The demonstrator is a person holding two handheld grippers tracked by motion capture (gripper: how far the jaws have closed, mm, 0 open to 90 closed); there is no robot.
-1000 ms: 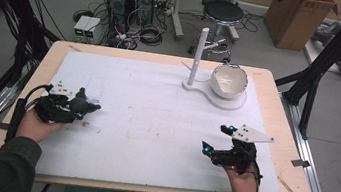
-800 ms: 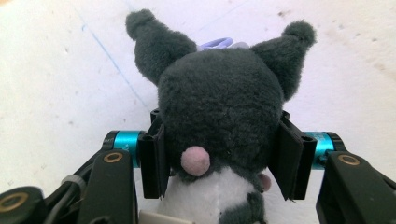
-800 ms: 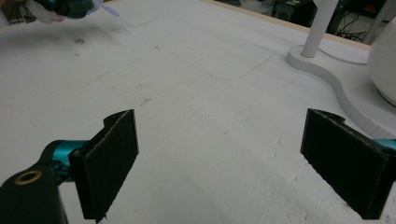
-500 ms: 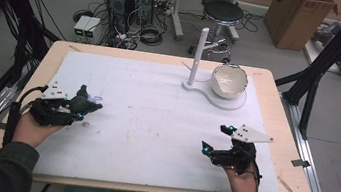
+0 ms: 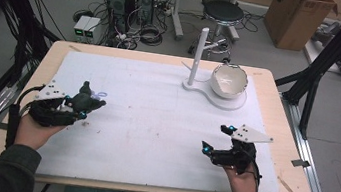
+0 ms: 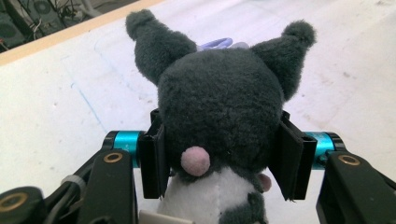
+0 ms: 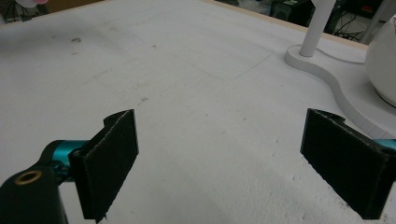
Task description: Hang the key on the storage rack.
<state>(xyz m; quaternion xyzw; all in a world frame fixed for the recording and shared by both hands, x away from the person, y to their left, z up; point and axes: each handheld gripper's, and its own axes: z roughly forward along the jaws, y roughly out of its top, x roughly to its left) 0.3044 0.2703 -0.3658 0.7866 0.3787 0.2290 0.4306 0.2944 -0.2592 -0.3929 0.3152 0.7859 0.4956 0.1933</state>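
Observation:
A dark grey plush toy (image 6: 224,107) with two pointed ears, a pink tail and a white belly sits between the black pads of my left gripper (image 6: 219,156), which is shut on its body. In the high view the plush toy (image 5: 84,100) hangs just above the white mat (image 5: 155,119) at the left, held by the left gripper (image 5: 87,106). My right gripper (image 5: 213,137) rests at the right near the front, open, with nothing between its fingers (image 7: 109,163). A white bowl (image 5: 229,80) stands on a white base with an upright post (image 5: 197,57) at the back right.
The white mat covers most of the wooden table (image 5: 52,59). In the right gripper view the post's base (image 7: 317,70) and the bowl (image 7: 383,60) lie ahead to the right. Beyond the table stand a stool (image 5: 223,12), computers and a cardboard box (image 5: 295,17).
My left gripper has risen a little off the mat and shifted slightly toward the middle, carrying the plush toy. The right gripper has stayed in place.

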